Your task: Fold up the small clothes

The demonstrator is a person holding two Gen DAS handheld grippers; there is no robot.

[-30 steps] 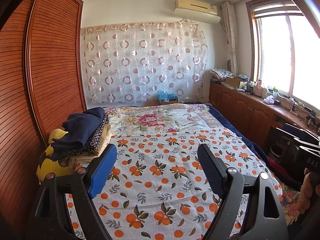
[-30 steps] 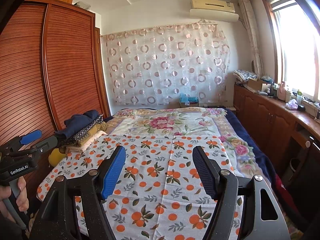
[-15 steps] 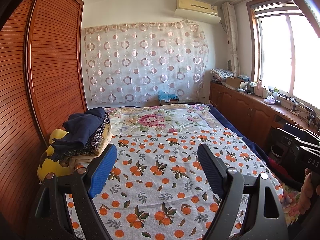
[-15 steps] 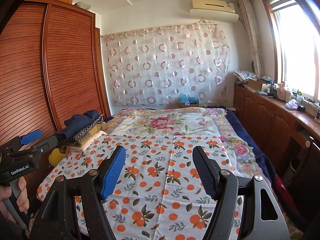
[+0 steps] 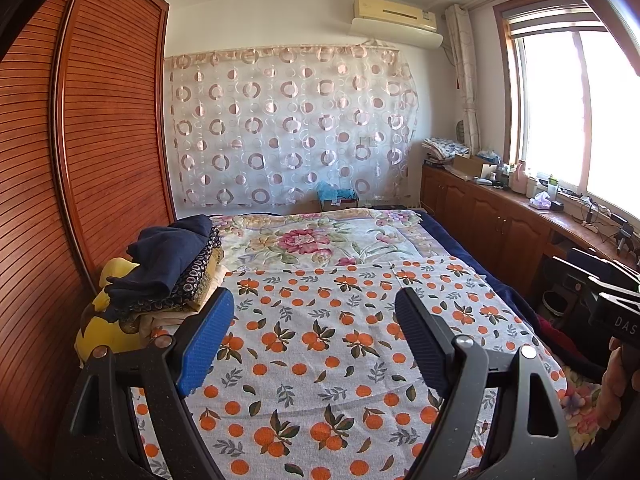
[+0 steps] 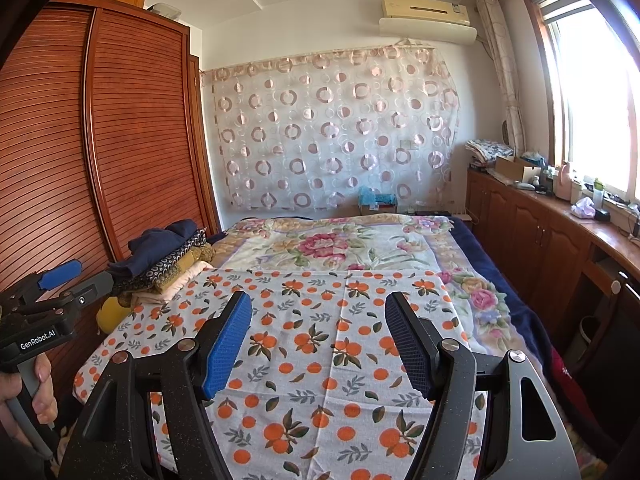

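Note:
A pile of folded clothes (image 5: pixel 168 268), dark blue on top, lies at the bed's left edge by the wardrobe; it also shows in the right wrist view (image 6: pixel 168 256). A white cloth with orange fruit print (image 5: pixel 320 340) is spread flat over the near half of the bed (image 6: pixel 320 340). My left gripper (image 5: pixel 314 316) is open and empty above this cloth. My right gripper (image 6: pixel 318 316) is open and empty above it too. The left gripper also shows at the left edge of the right wrist view (image 6: pixel 60 284).
A wooden slatted wardrobe (image 5: pixel 80 160) runs along the left. A yellow cushion (image 5: pixel 108 332) sits under the pile. A floral blanket (image 5: pixel 320 236) covers the far bed. Wooden cabinets (image 5: pixel 500 224) with clutter stand under the window at right.

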